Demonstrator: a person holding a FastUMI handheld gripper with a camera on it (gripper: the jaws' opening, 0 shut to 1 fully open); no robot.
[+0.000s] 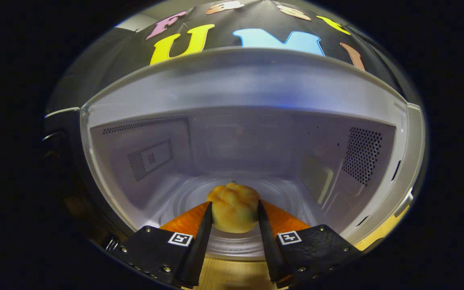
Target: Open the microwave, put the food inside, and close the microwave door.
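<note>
Black cloth wall (232, 34) behind, rising over everything in front of it, evenly lit and creased near the top. Pale patch of ceiling or panel (135, 23) past the cloth's upper left corner; cannot tell which. Light wooden tabletop (232, 276) at the bottom, warm-toned, also visible at lower right.

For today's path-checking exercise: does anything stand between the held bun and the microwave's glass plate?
Nothing visible does. The gripper is shut on the bun, the microwave stands open, and the glass plate lies bare just below.
</note>
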